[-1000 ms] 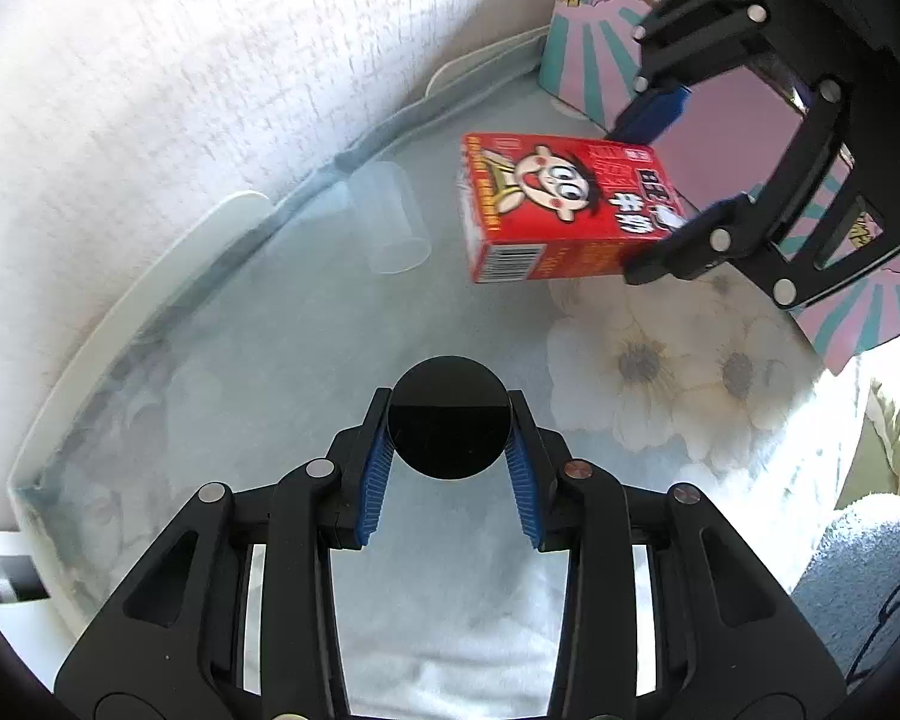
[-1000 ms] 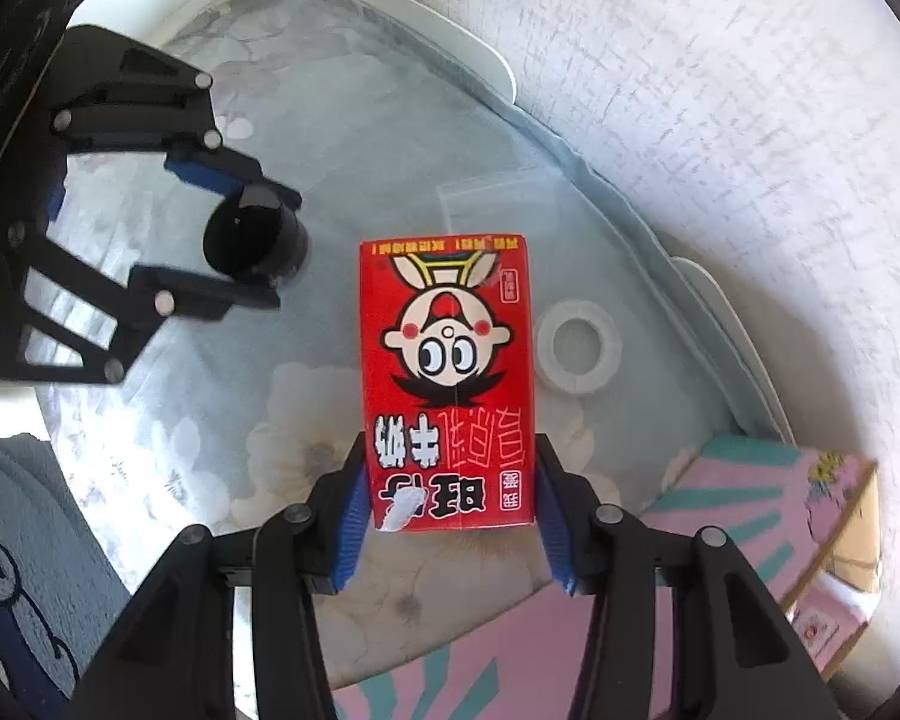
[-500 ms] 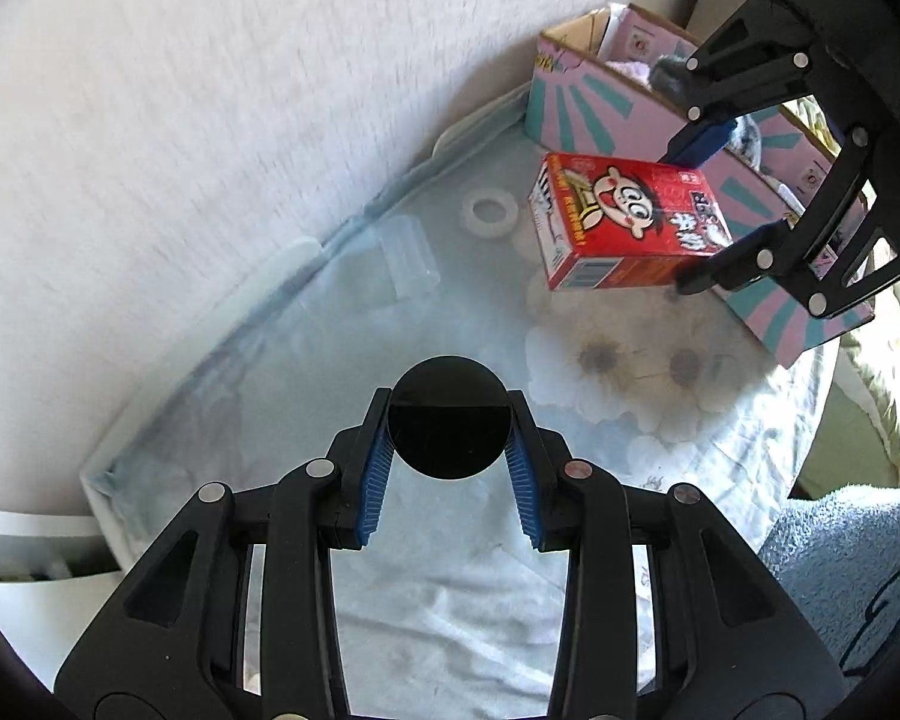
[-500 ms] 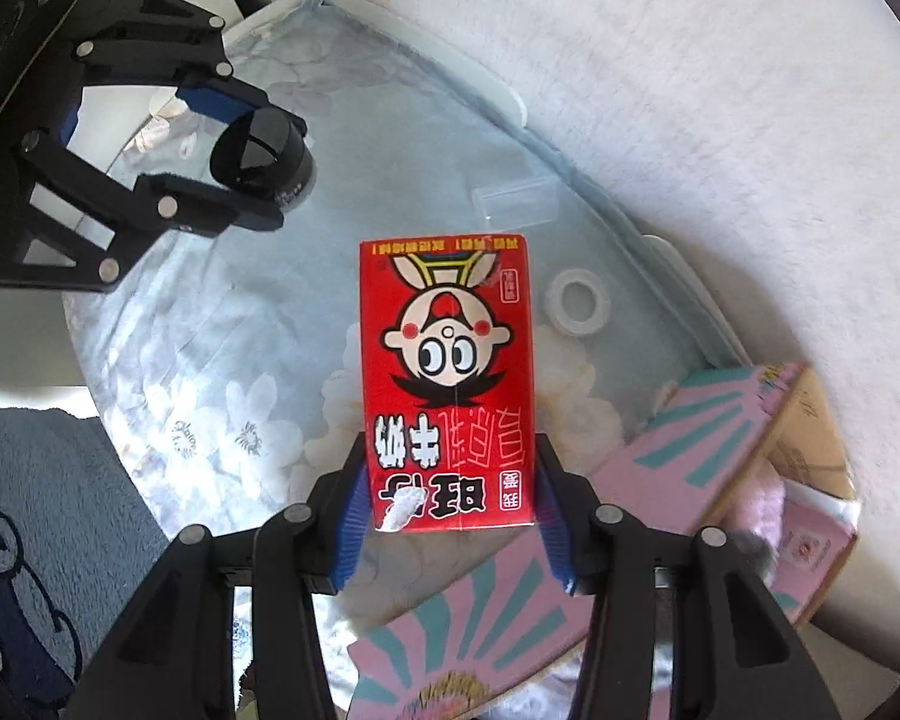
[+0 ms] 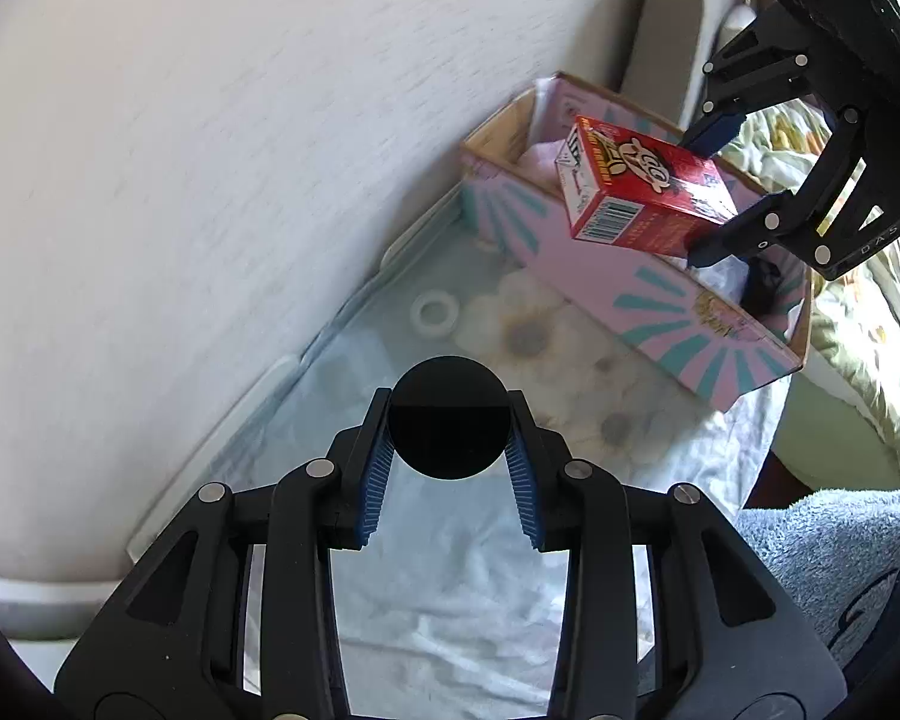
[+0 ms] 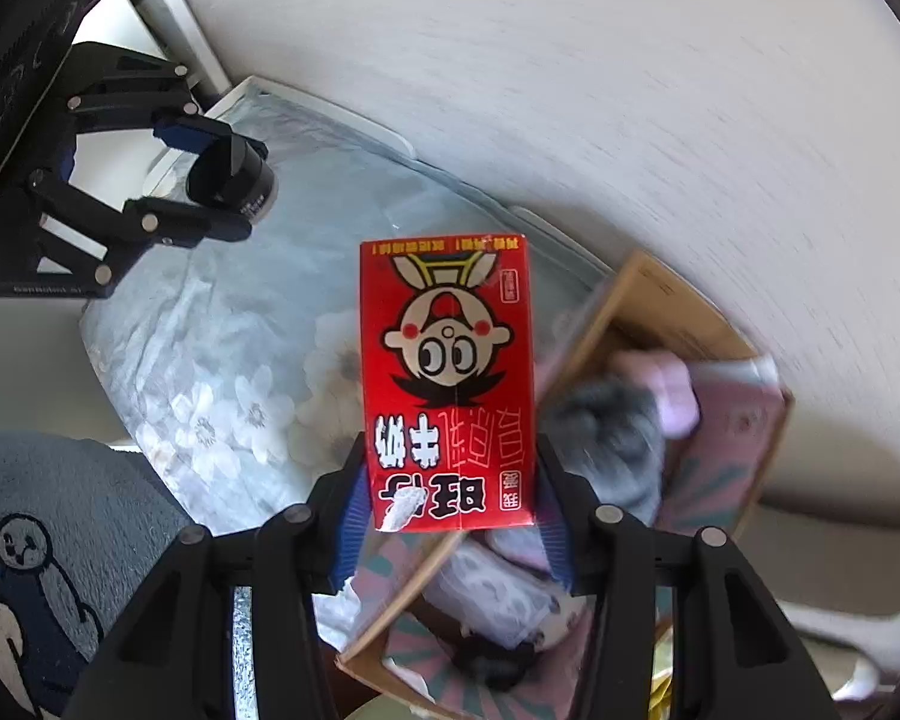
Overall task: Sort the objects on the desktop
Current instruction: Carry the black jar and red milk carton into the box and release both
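A: Reading the red carton [image 6: 447, 384] first, we see a cartoon face with big eyes and rosy cheeks, upside down from the right wrist view, with large black and white Chinese characters below it. A barcode shows on its end in the left wrist view.

B: We also make out faint letters, "DAS", on the body of the right gripper [image 5: 705, 192], and small print on the side of the black cylinder [image 6: 231, 171], too small for us to read.

A: We see the right gripper [image 6: 450, 519] pinching the carton by its sides, blue pads pressed against it, hanging above the open pink cardboard box [image 5: 660, 294].

B: And the left gripper [image 5: 450, 462]?

A: Its blue pads [image 5: 375, 480] are clamped on the black cylinder [image 5: 447, 417], narrowly spread. It hangs above the floral tablecloth [image 5: 450, 570], left of the box.

B: We spot a white tape ring [image 5: 433, 313] lying on the cloth just beside the box, near the wall. Soft pink and grey things [image 6: 624, 420] fill the box, blurred.
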{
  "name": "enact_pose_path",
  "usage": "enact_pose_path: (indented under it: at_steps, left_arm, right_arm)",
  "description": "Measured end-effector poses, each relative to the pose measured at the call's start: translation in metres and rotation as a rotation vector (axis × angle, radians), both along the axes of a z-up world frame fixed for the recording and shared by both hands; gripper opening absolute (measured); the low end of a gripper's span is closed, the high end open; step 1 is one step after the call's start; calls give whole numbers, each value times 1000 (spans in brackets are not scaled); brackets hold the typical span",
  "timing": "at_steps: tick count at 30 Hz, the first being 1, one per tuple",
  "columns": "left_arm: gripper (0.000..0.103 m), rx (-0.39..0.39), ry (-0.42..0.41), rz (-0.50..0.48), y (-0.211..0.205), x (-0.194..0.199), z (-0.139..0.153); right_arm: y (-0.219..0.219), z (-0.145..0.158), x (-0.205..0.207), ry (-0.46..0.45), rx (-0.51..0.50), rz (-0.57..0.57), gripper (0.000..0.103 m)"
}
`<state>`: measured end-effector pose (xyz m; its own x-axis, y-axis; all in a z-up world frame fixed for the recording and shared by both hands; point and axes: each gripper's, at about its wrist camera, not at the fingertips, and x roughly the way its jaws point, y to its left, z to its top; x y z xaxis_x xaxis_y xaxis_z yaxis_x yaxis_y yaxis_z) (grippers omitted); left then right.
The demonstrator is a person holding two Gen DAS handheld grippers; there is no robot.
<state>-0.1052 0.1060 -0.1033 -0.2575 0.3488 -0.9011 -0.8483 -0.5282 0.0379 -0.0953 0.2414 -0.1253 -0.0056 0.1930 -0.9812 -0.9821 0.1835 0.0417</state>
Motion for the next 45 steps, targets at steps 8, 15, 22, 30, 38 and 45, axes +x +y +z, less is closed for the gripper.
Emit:
enact_pose_path:
  at_steps: [8, 15, 22, 30, 38, 45]
  left_arm:
    - [32, 24, -15, -84, 52, 2, 12]
    - [32, 8, -26, -163, 113, 6, 9]
    - [32, -15, -44, -225, 168, 11, -1]
    - [32, -67, -73, -291, 220, 17, -29]
    - [32, -76, -76, -303, 240, 14, -34]
    - [103, -9, -116, -243, 249, 6, -32]
  right_arm:
    - [-51, 8, 19, -14, 1, -116, 45]
    - [-91, 1, 29, 16, 1, -211, 45]
    - [-125, -12, 35, 50, -1, -299, 45]
    - [-143, -38, 34, 114, -15, -349, 45]
    - [-151, -53, 36, 153, -26, -369, 45]
    - [-151, -60, 41, 185, -20, -414, 74]
